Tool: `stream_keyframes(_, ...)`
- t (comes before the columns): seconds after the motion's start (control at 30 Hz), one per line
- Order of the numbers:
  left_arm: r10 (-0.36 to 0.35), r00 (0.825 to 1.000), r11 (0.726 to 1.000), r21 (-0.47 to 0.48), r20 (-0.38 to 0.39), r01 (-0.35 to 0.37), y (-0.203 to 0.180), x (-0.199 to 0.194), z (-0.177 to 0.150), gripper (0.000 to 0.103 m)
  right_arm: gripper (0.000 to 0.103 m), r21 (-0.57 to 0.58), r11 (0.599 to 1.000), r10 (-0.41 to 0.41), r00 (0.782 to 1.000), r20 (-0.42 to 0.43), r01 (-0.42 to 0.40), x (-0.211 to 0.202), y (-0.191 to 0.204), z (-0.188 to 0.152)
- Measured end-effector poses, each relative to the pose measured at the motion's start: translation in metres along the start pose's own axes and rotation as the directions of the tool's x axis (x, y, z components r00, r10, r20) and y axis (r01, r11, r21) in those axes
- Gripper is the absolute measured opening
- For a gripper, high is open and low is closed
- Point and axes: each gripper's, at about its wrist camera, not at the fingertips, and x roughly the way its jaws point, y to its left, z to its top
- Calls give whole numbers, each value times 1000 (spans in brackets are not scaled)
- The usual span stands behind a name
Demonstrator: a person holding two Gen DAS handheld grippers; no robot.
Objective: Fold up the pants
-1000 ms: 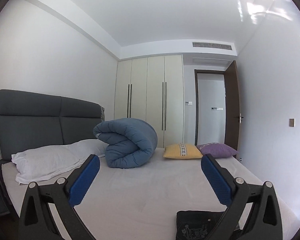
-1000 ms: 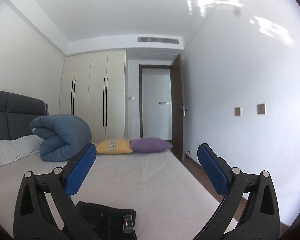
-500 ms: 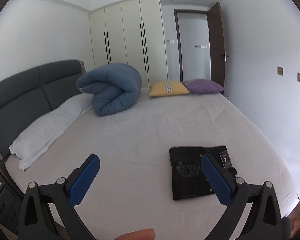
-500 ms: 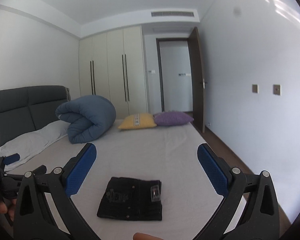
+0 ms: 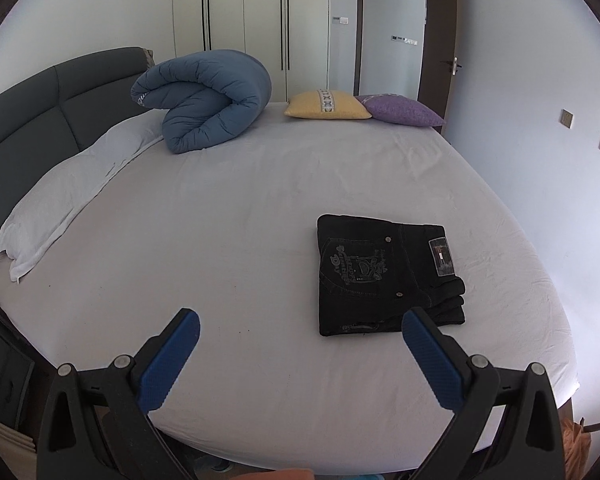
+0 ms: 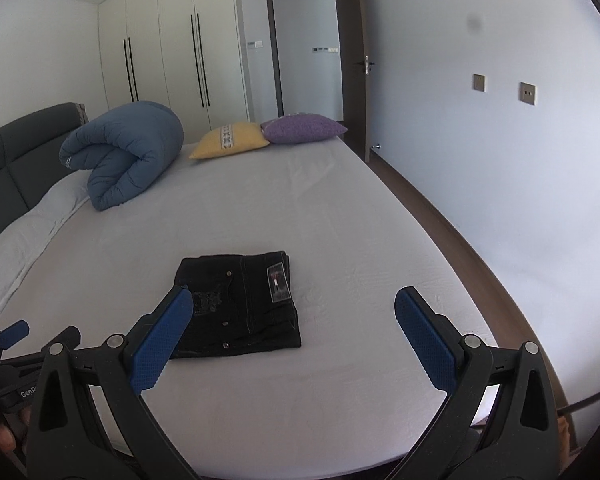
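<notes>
Black pants (image 5: 384, 276) lie folded into a compact rectangle on the white bed sheet (image 5: 228, 216), pocket embroidery and a label facing up. They also show in the right wrist view (image 6: 240, 306). My left gripper (image 5: 300, 344) is open and empty, held above the bed's near edge, left of and nearer than the pants. My right gripper (image 6: 294, 328) is open and empty, above the near edge, with its left finger in front of the pants' near left corner. The left gripper also shows at the far left of the right wrist view (image 6: 16, 334).
A rolled blue duvet (image 5: 204, 100), a white pillow (image 5: 72, 196), a yellow cushion (image 5: 326, 106) and a purple cushion (image 5: 402, 112) lie at the bed's far side. A grey headboard (image 5: 40, 104) is at left. A wall (image 6: 500, 160) and floor strip run along the right.
Both cameras have tilted down from the ceiling and far wall to the bed, so the folded pants came fully into view. Both grippers stayed open and empty.
</notes>
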Motion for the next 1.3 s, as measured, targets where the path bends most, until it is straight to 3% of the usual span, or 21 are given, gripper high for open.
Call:
stream_keyframes(0.33,-8,1000,1000,-10,-28,7,4,4,-3,103,103,-35,999,16,996,-90,-20,33,16,-19)
stream_keyframes(1.3,-30,998,1000,4,-55,31,-1,9,-7,103,103,-40,999,20,991,-130,-25,44,35,-25)
